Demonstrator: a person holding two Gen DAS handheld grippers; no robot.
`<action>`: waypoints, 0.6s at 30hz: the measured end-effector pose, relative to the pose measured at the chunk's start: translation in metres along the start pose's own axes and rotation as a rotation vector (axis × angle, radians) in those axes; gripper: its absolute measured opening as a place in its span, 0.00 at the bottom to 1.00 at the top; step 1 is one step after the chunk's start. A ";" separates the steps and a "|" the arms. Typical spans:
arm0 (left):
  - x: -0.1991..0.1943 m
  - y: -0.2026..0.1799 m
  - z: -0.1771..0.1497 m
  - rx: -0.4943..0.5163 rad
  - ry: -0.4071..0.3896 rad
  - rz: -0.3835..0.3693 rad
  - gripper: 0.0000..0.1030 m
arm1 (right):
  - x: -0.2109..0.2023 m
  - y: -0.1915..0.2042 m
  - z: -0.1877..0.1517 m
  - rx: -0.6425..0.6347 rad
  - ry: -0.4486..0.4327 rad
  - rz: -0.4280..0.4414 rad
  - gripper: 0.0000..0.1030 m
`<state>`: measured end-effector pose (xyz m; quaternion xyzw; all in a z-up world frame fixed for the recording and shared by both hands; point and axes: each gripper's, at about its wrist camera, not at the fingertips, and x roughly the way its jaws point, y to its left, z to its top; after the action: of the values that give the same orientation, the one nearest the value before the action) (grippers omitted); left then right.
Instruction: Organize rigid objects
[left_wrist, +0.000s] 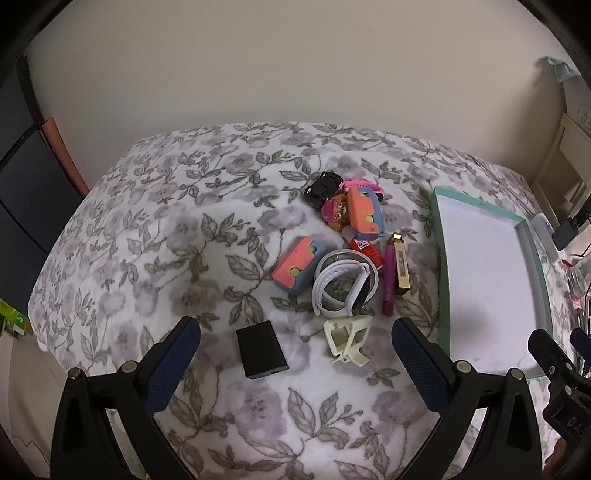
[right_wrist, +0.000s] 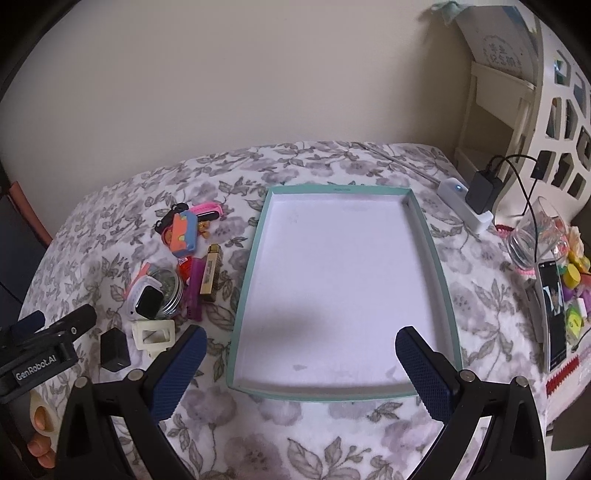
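Observation:
A teal-rimmed tray (right_wrist: 251, 258) with a bare white floor lies on the floral cloth; its rim (left_wrist: 441, 243) shows at the right of the left wrist view. Left of it lies a clutter: a black charger block (left_wrist: 261, 349), a cream plastic clip (left_wrist: 348, 339), a white watch (left_wrist: 341, 282) on a metal lid, two orange-and-blue toys (left_wrist: 297, 264), a purple lighter (left_wrist: 388, 280), a gold lighter (left_wrist: 400, 264), a pink pup figure (left_wrist: 334, 211). My left gripper (left_wrist: 295, 354) hangs open above the charger and clip. My right gripper (right_wrist: 301, 360) is open over the tray's near end.
A white power strip (right_wrist: 465, 203) with a black adapter, a glass jar (right_wrist: 535, 240), a phone (right_wrist: 554, 314) and small colourful items crowd the right edge. A wall stands behind the table. A white shelf (right_wrist: 495, 103) rises at the back right.

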<state>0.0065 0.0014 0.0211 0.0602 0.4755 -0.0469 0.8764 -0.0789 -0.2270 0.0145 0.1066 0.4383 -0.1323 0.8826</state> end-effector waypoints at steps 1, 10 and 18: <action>0.000 0.000 0.000 -0.001 0.000 0.000 1.00 | 0.000 0.000 0.000 -0.001 0.001 0.000 1.00; 0.004 -0.002 -0.004 0.010 0.016 0.011 1.00 | 0.004 0.001 -0.002 -0.006 0.019 0.000 1.00; 0.009 0.004 -0.005 -0.017 0.047 0.003 1.00 | 0.009 0.008 -0.002 -0.030 0.034 0.010 1.00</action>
<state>0.0077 0.0060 0.0109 0.0545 0.4964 -0.0403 0.8654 -0.0729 -0.2197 0.0070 0.0976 0.4546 -0.1195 0.8772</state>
